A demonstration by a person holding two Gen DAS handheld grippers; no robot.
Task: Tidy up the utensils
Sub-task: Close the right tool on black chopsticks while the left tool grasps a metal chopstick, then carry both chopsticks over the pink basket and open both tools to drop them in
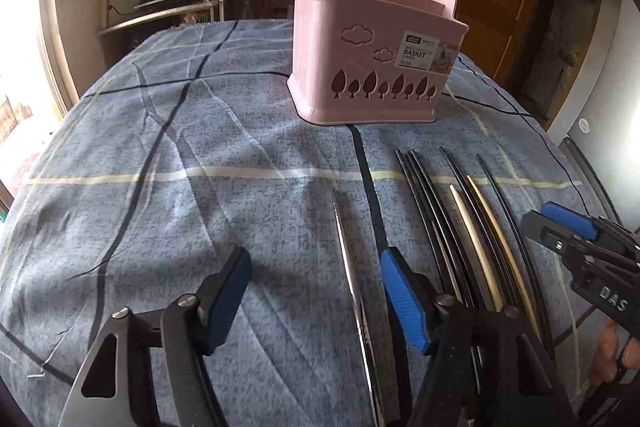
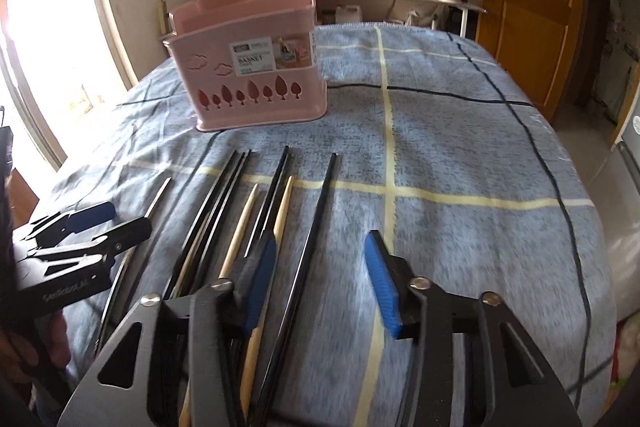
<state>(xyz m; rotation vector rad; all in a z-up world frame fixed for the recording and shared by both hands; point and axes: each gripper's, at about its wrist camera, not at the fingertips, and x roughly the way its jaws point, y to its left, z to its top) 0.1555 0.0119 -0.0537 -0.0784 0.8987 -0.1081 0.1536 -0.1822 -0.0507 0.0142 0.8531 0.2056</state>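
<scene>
Left wrist view: the left tongs (image 1: 316,301) stand wide open and empty, low over the cloth-covered surface (image 1: 200,187). A steel chopstick (image 1: 352,279) lies between the two pads, untouched. The remaining chopsticks (image 1: 460,227), black and pale wood, lie side by side just to its right. The pink basket (image 1: 372,67) stands upright beyond them, well apart, with nothing visible inside. The right tongs (image 1: 560,231) show at the frame edge.

Right wrist view: the right tongs (image 2: 320,287) are likewise open and empty. One black chopstick (image 2: 308,247) lies between the pads; its neighbours pass under the left-hand pad.

Risks, as judged: the sticks lie close together, so closing may catch two or roll one aside. A thin smooth stick held near its end could pivot or slip. The loose cloth may bunch under the pads. The light basket could tip if struck.
</scene>
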